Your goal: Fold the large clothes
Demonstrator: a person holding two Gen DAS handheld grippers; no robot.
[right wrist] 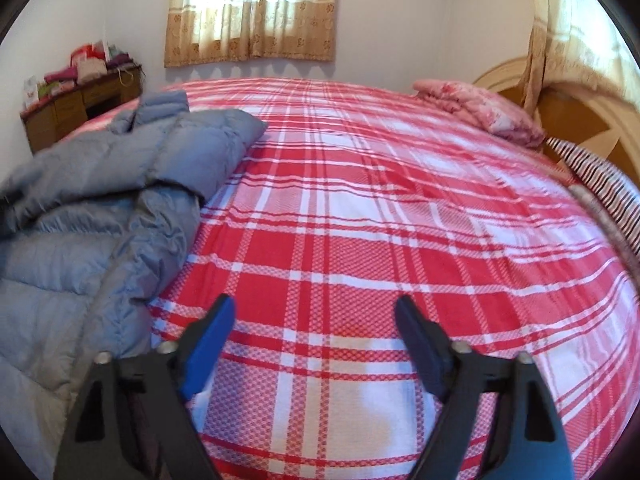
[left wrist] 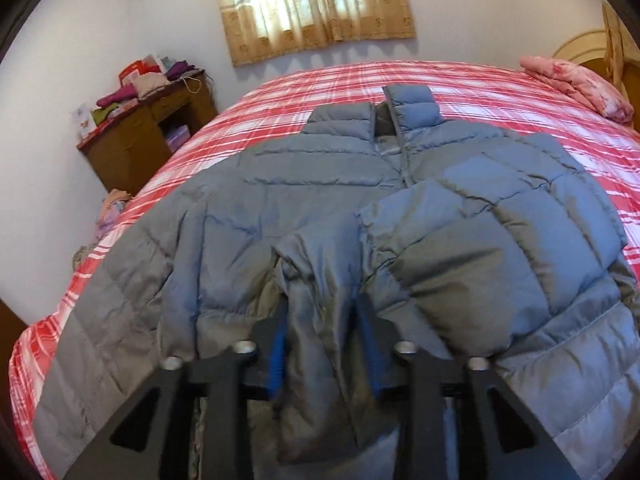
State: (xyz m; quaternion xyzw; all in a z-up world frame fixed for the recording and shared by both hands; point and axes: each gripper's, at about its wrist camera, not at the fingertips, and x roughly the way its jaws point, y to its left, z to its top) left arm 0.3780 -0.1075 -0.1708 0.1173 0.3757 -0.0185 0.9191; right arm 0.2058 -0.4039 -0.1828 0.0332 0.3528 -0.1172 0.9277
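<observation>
Here — jacket sleeve [left wrist: 320,320] btwn left jaws, right jaws over bedsheet [right wrist: 360,208]

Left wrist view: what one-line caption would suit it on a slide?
Left gripper holds a sleeve of the grey puffer jacket spread on a red plaid bed.

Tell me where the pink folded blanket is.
The pink blanket lies at the bed's far right corner, beside the wooden headboard, well away from the grey jacket.

My left wrist view sits low and close over the grey jacket [left wrist: 360,216], facing the curtained window [left wrist: 316,4]. My right wrist view looks the same way over the bare bed [right wrist: 380,208]; both share jacket, window, desk [left wrist: 148,140].
</observation>
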